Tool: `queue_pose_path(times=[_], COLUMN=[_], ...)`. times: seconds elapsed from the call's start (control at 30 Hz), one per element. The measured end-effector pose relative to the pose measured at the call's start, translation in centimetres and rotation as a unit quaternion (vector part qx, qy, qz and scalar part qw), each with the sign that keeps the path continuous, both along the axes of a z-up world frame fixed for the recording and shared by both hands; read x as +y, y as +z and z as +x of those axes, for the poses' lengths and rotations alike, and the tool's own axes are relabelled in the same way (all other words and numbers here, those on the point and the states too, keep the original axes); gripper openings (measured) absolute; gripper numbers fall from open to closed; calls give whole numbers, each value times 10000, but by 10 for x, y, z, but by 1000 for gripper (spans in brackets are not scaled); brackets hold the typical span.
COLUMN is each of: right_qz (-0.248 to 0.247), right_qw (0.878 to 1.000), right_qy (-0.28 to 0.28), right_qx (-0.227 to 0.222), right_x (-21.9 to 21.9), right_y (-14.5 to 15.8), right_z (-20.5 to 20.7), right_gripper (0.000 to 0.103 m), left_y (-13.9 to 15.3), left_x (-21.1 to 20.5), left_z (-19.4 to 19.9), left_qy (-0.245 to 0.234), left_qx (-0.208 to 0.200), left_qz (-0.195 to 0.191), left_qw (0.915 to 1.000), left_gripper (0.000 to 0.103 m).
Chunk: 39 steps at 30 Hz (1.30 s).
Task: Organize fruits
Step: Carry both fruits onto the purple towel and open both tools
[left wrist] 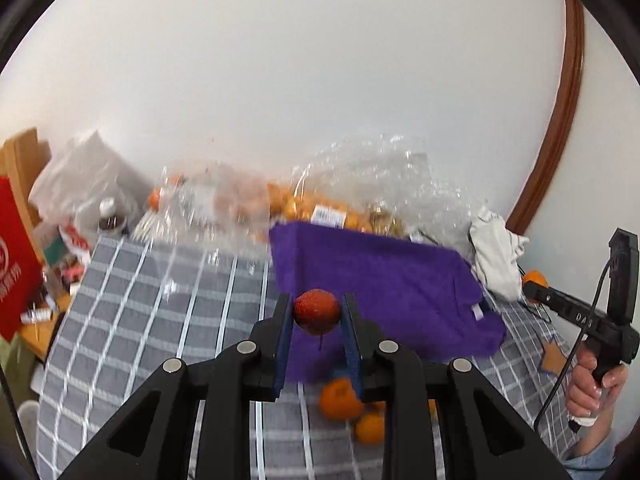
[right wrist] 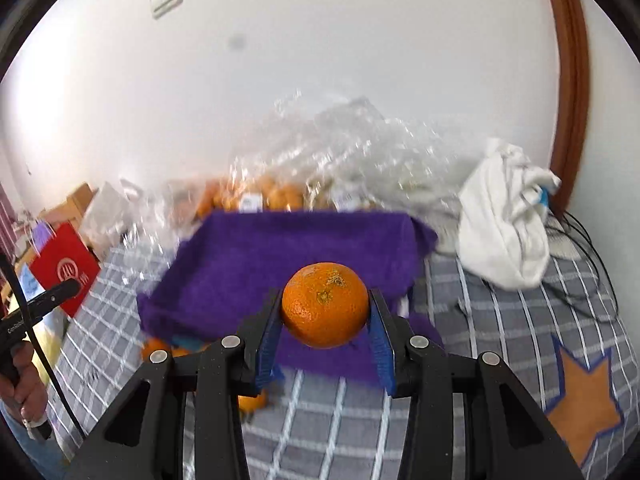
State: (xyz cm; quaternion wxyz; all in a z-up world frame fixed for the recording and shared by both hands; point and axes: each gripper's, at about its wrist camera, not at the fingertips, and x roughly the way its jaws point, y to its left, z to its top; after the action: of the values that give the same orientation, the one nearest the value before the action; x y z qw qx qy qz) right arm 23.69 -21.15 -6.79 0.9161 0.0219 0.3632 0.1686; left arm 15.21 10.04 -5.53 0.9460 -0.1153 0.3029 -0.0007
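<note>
1. The left claw [left wrist: 317, 312] is pinching a small red fruit [left wrist: 317, 311], perhaps a strawberry, lifted clear of the grey checked bedcover [left wrist: 160, 320].
2. The right claw [right wrist: 325, 308] is pinching an orange [right wrist: 325, 305], also held in the air above the bedcover.
3. The purple towel [right wrist: 280, 256] lies straight ahead of and below both claws, on the far side; judging by the task, it is the likely sorting spot. Neither hand looks clearly nearer to it.
4. The towel's long axis runs left to right across the bed, so each fruit has room to land side by side.
5. The orange is round, its stem scar facing up and near; the red fruit's long axis lies roughly left to right between the pads.
6. Loose oranges [left wrist: 340, 398] sit on the bedcover near the towel's near edge, below the claws.
</note>
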Motion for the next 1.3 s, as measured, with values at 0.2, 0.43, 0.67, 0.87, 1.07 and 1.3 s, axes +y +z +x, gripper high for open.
queue_pose_path(times=[0.2, 0.43, 0.67, 0.87, 1.07, 1.3], right_qz=[-5, 185, 154, 4, -6, 98], right_qw=[9999, 9983, 9950, 9945, 9945, 9958], right_qy=[-1, -114, -125, -112, -181, -163], right_qx=[109, 539, 980, 1037, 1036, 897], right_x=[9, 4, 2, 5, 3, 2], right_y=[-14, -52, -92, -105, -110, -108], right_z=[43, 79, 95, 99, 101, 96], right_gripper=[42, 42, 42, 42, 42, 43], left_y=[-1, -36, -65, -81, -91, -98], left_x=[-23, -48, -59, -60, -67, -68], left_z=[54, 125, 164, 172, 178, 185], left_qy=[44, -53, 3, -14, -186, -179], left_qx=[-69, 446, 794, 1012, 1241, 1496], left_qz=[313, 256, 588, 671, 693, 779], left_qw=[9995, 9987, 9951, 9926, 9897, 9855], left_gripper=[23, 23, 23, 23, 23, 23])
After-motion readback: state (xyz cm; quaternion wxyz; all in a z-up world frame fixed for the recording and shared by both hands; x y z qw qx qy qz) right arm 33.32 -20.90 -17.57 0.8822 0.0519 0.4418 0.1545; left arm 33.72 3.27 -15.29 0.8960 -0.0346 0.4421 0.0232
